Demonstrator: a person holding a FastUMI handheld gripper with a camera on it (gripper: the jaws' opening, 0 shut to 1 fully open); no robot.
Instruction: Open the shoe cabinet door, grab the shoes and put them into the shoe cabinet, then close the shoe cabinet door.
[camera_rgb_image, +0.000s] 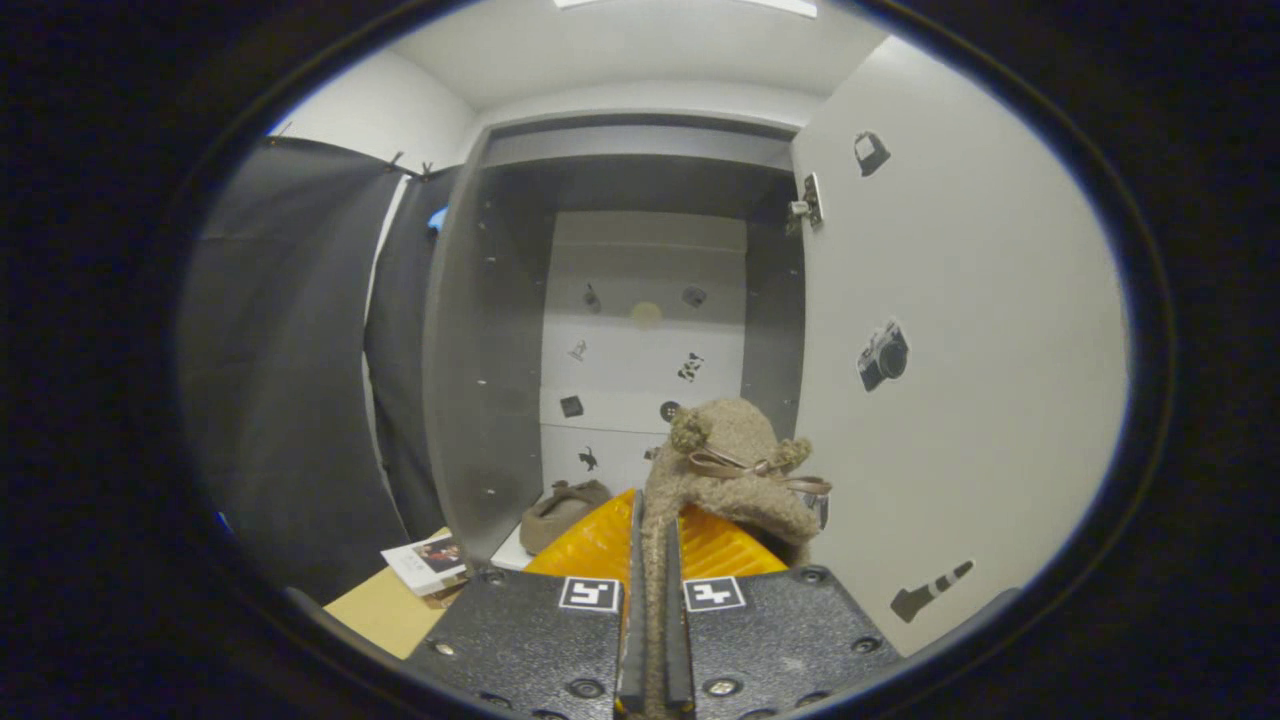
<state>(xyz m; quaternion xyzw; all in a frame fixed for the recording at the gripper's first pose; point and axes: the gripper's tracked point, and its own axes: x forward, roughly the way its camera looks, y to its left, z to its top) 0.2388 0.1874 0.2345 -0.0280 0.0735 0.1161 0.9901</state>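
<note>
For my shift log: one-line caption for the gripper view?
Gripper shut on a fuzzy slipper, held before the open shoe cabinet; its mate lies inside.

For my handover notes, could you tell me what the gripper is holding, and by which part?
The gripper is shut on a fuzzy tan slipper, pinching a thin edge of its fleecy upper between both fingers; the bow-trimmed body hangs just ahead.

The gripper (655, 560) fingers press on a fuzzy shoe (735, 470), and they hide its back part. Another shoe (560, 510) on the cabinet (470, 380) floor is half hidden behind the fingers. The little stickers (640, 360) on the back wall are too small to make out. A booklet (428, 562) is partly covered too.
</note>
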